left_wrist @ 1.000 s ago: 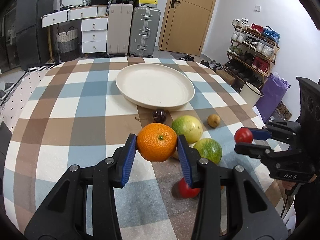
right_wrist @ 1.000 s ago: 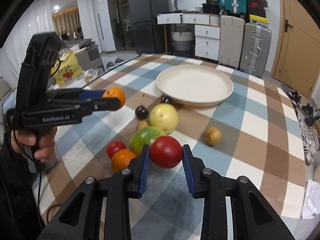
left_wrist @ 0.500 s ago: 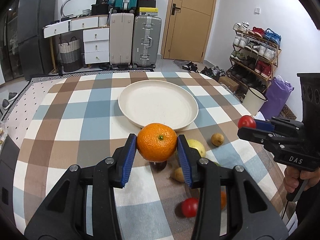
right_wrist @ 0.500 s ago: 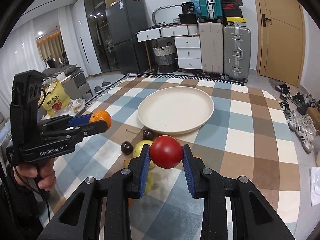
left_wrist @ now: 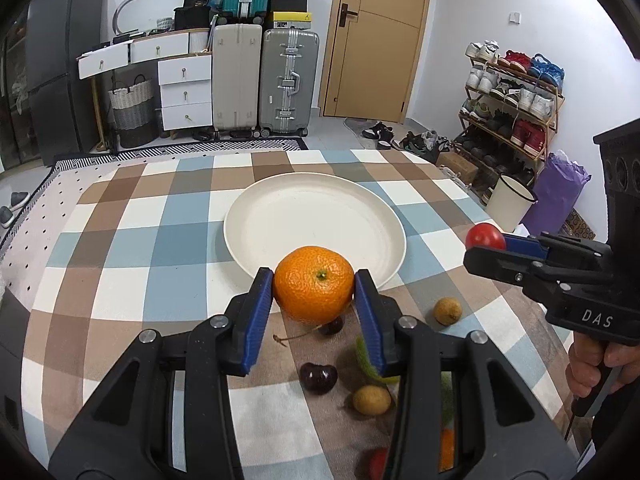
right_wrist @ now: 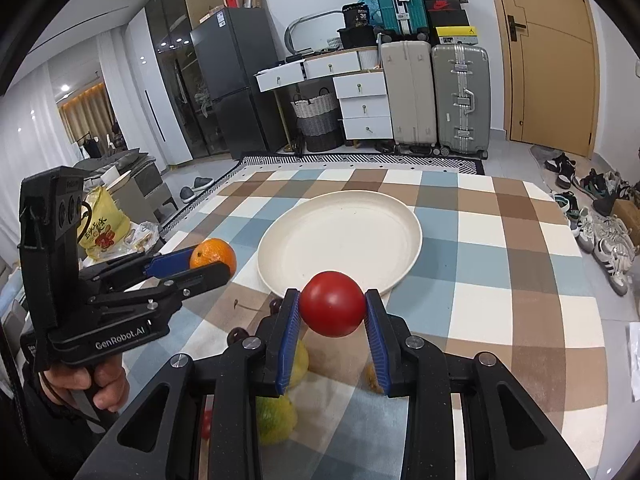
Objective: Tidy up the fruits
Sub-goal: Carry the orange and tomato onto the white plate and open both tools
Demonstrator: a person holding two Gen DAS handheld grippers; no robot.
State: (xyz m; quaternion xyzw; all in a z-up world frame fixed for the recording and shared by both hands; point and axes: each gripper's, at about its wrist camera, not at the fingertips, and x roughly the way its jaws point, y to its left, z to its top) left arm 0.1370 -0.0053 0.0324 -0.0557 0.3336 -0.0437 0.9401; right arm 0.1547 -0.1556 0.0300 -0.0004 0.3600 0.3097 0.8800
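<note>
My left gripper [left_wrist: 314,294] is shut on an orange [left_wrist: 315,291] and holds it in the air just before the near rim of the cream plate [left_wrist: 280,220]. My right gripper [right_wrist: 332,310] is shut on a red tomato [right_wrist: 332,304], also raised before the plate [right_wrist: 372,224]. Each gripper shows in the other view: the right one with the tomato [left_wrist: 485,237], the left one with the orange [right_wrist: 213,258]. The plate holds nothing.
On the checked tablecloth [left_wrist: 120,264] below the grippers lie two dark cherries [left_wrist: 318,376], two small brown fruits [left_wrist: 447,311], yellow-green fruits [right_wrist: 276,420], another orange and a small tomato. Suitcases, drawers and a shoe rack stand beyond the table.
Both grippers have risen and moved forward toward the plate, each keeping its fruit. The loose fruits now lie beneath and behind the fingers.
</note>
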